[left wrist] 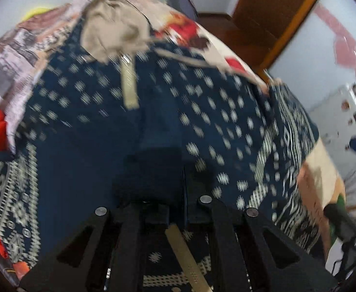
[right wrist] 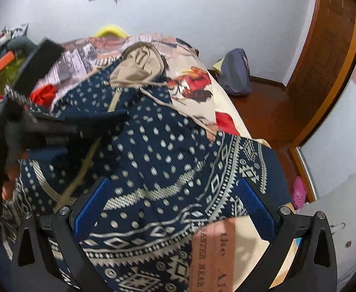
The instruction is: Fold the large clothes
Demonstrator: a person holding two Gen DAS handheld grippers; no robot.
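A navy patterned hoodie (right wrist: 168, 146) lies spread on the bed (right wrist: 226, 102), mid-fold, as the left gripper (left wrist: 163, 170) hangs closed above it and the right gripper (right wrist: 175, 204) gapes empty, apparently needing a hem next.

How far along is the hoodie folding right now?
Done: the hoodie lies spread on the bed, tan hood at the far end. In hand: the left gripper is shut over its middle; the right gripper is open above the hem. Left: no clear fold shows yet.
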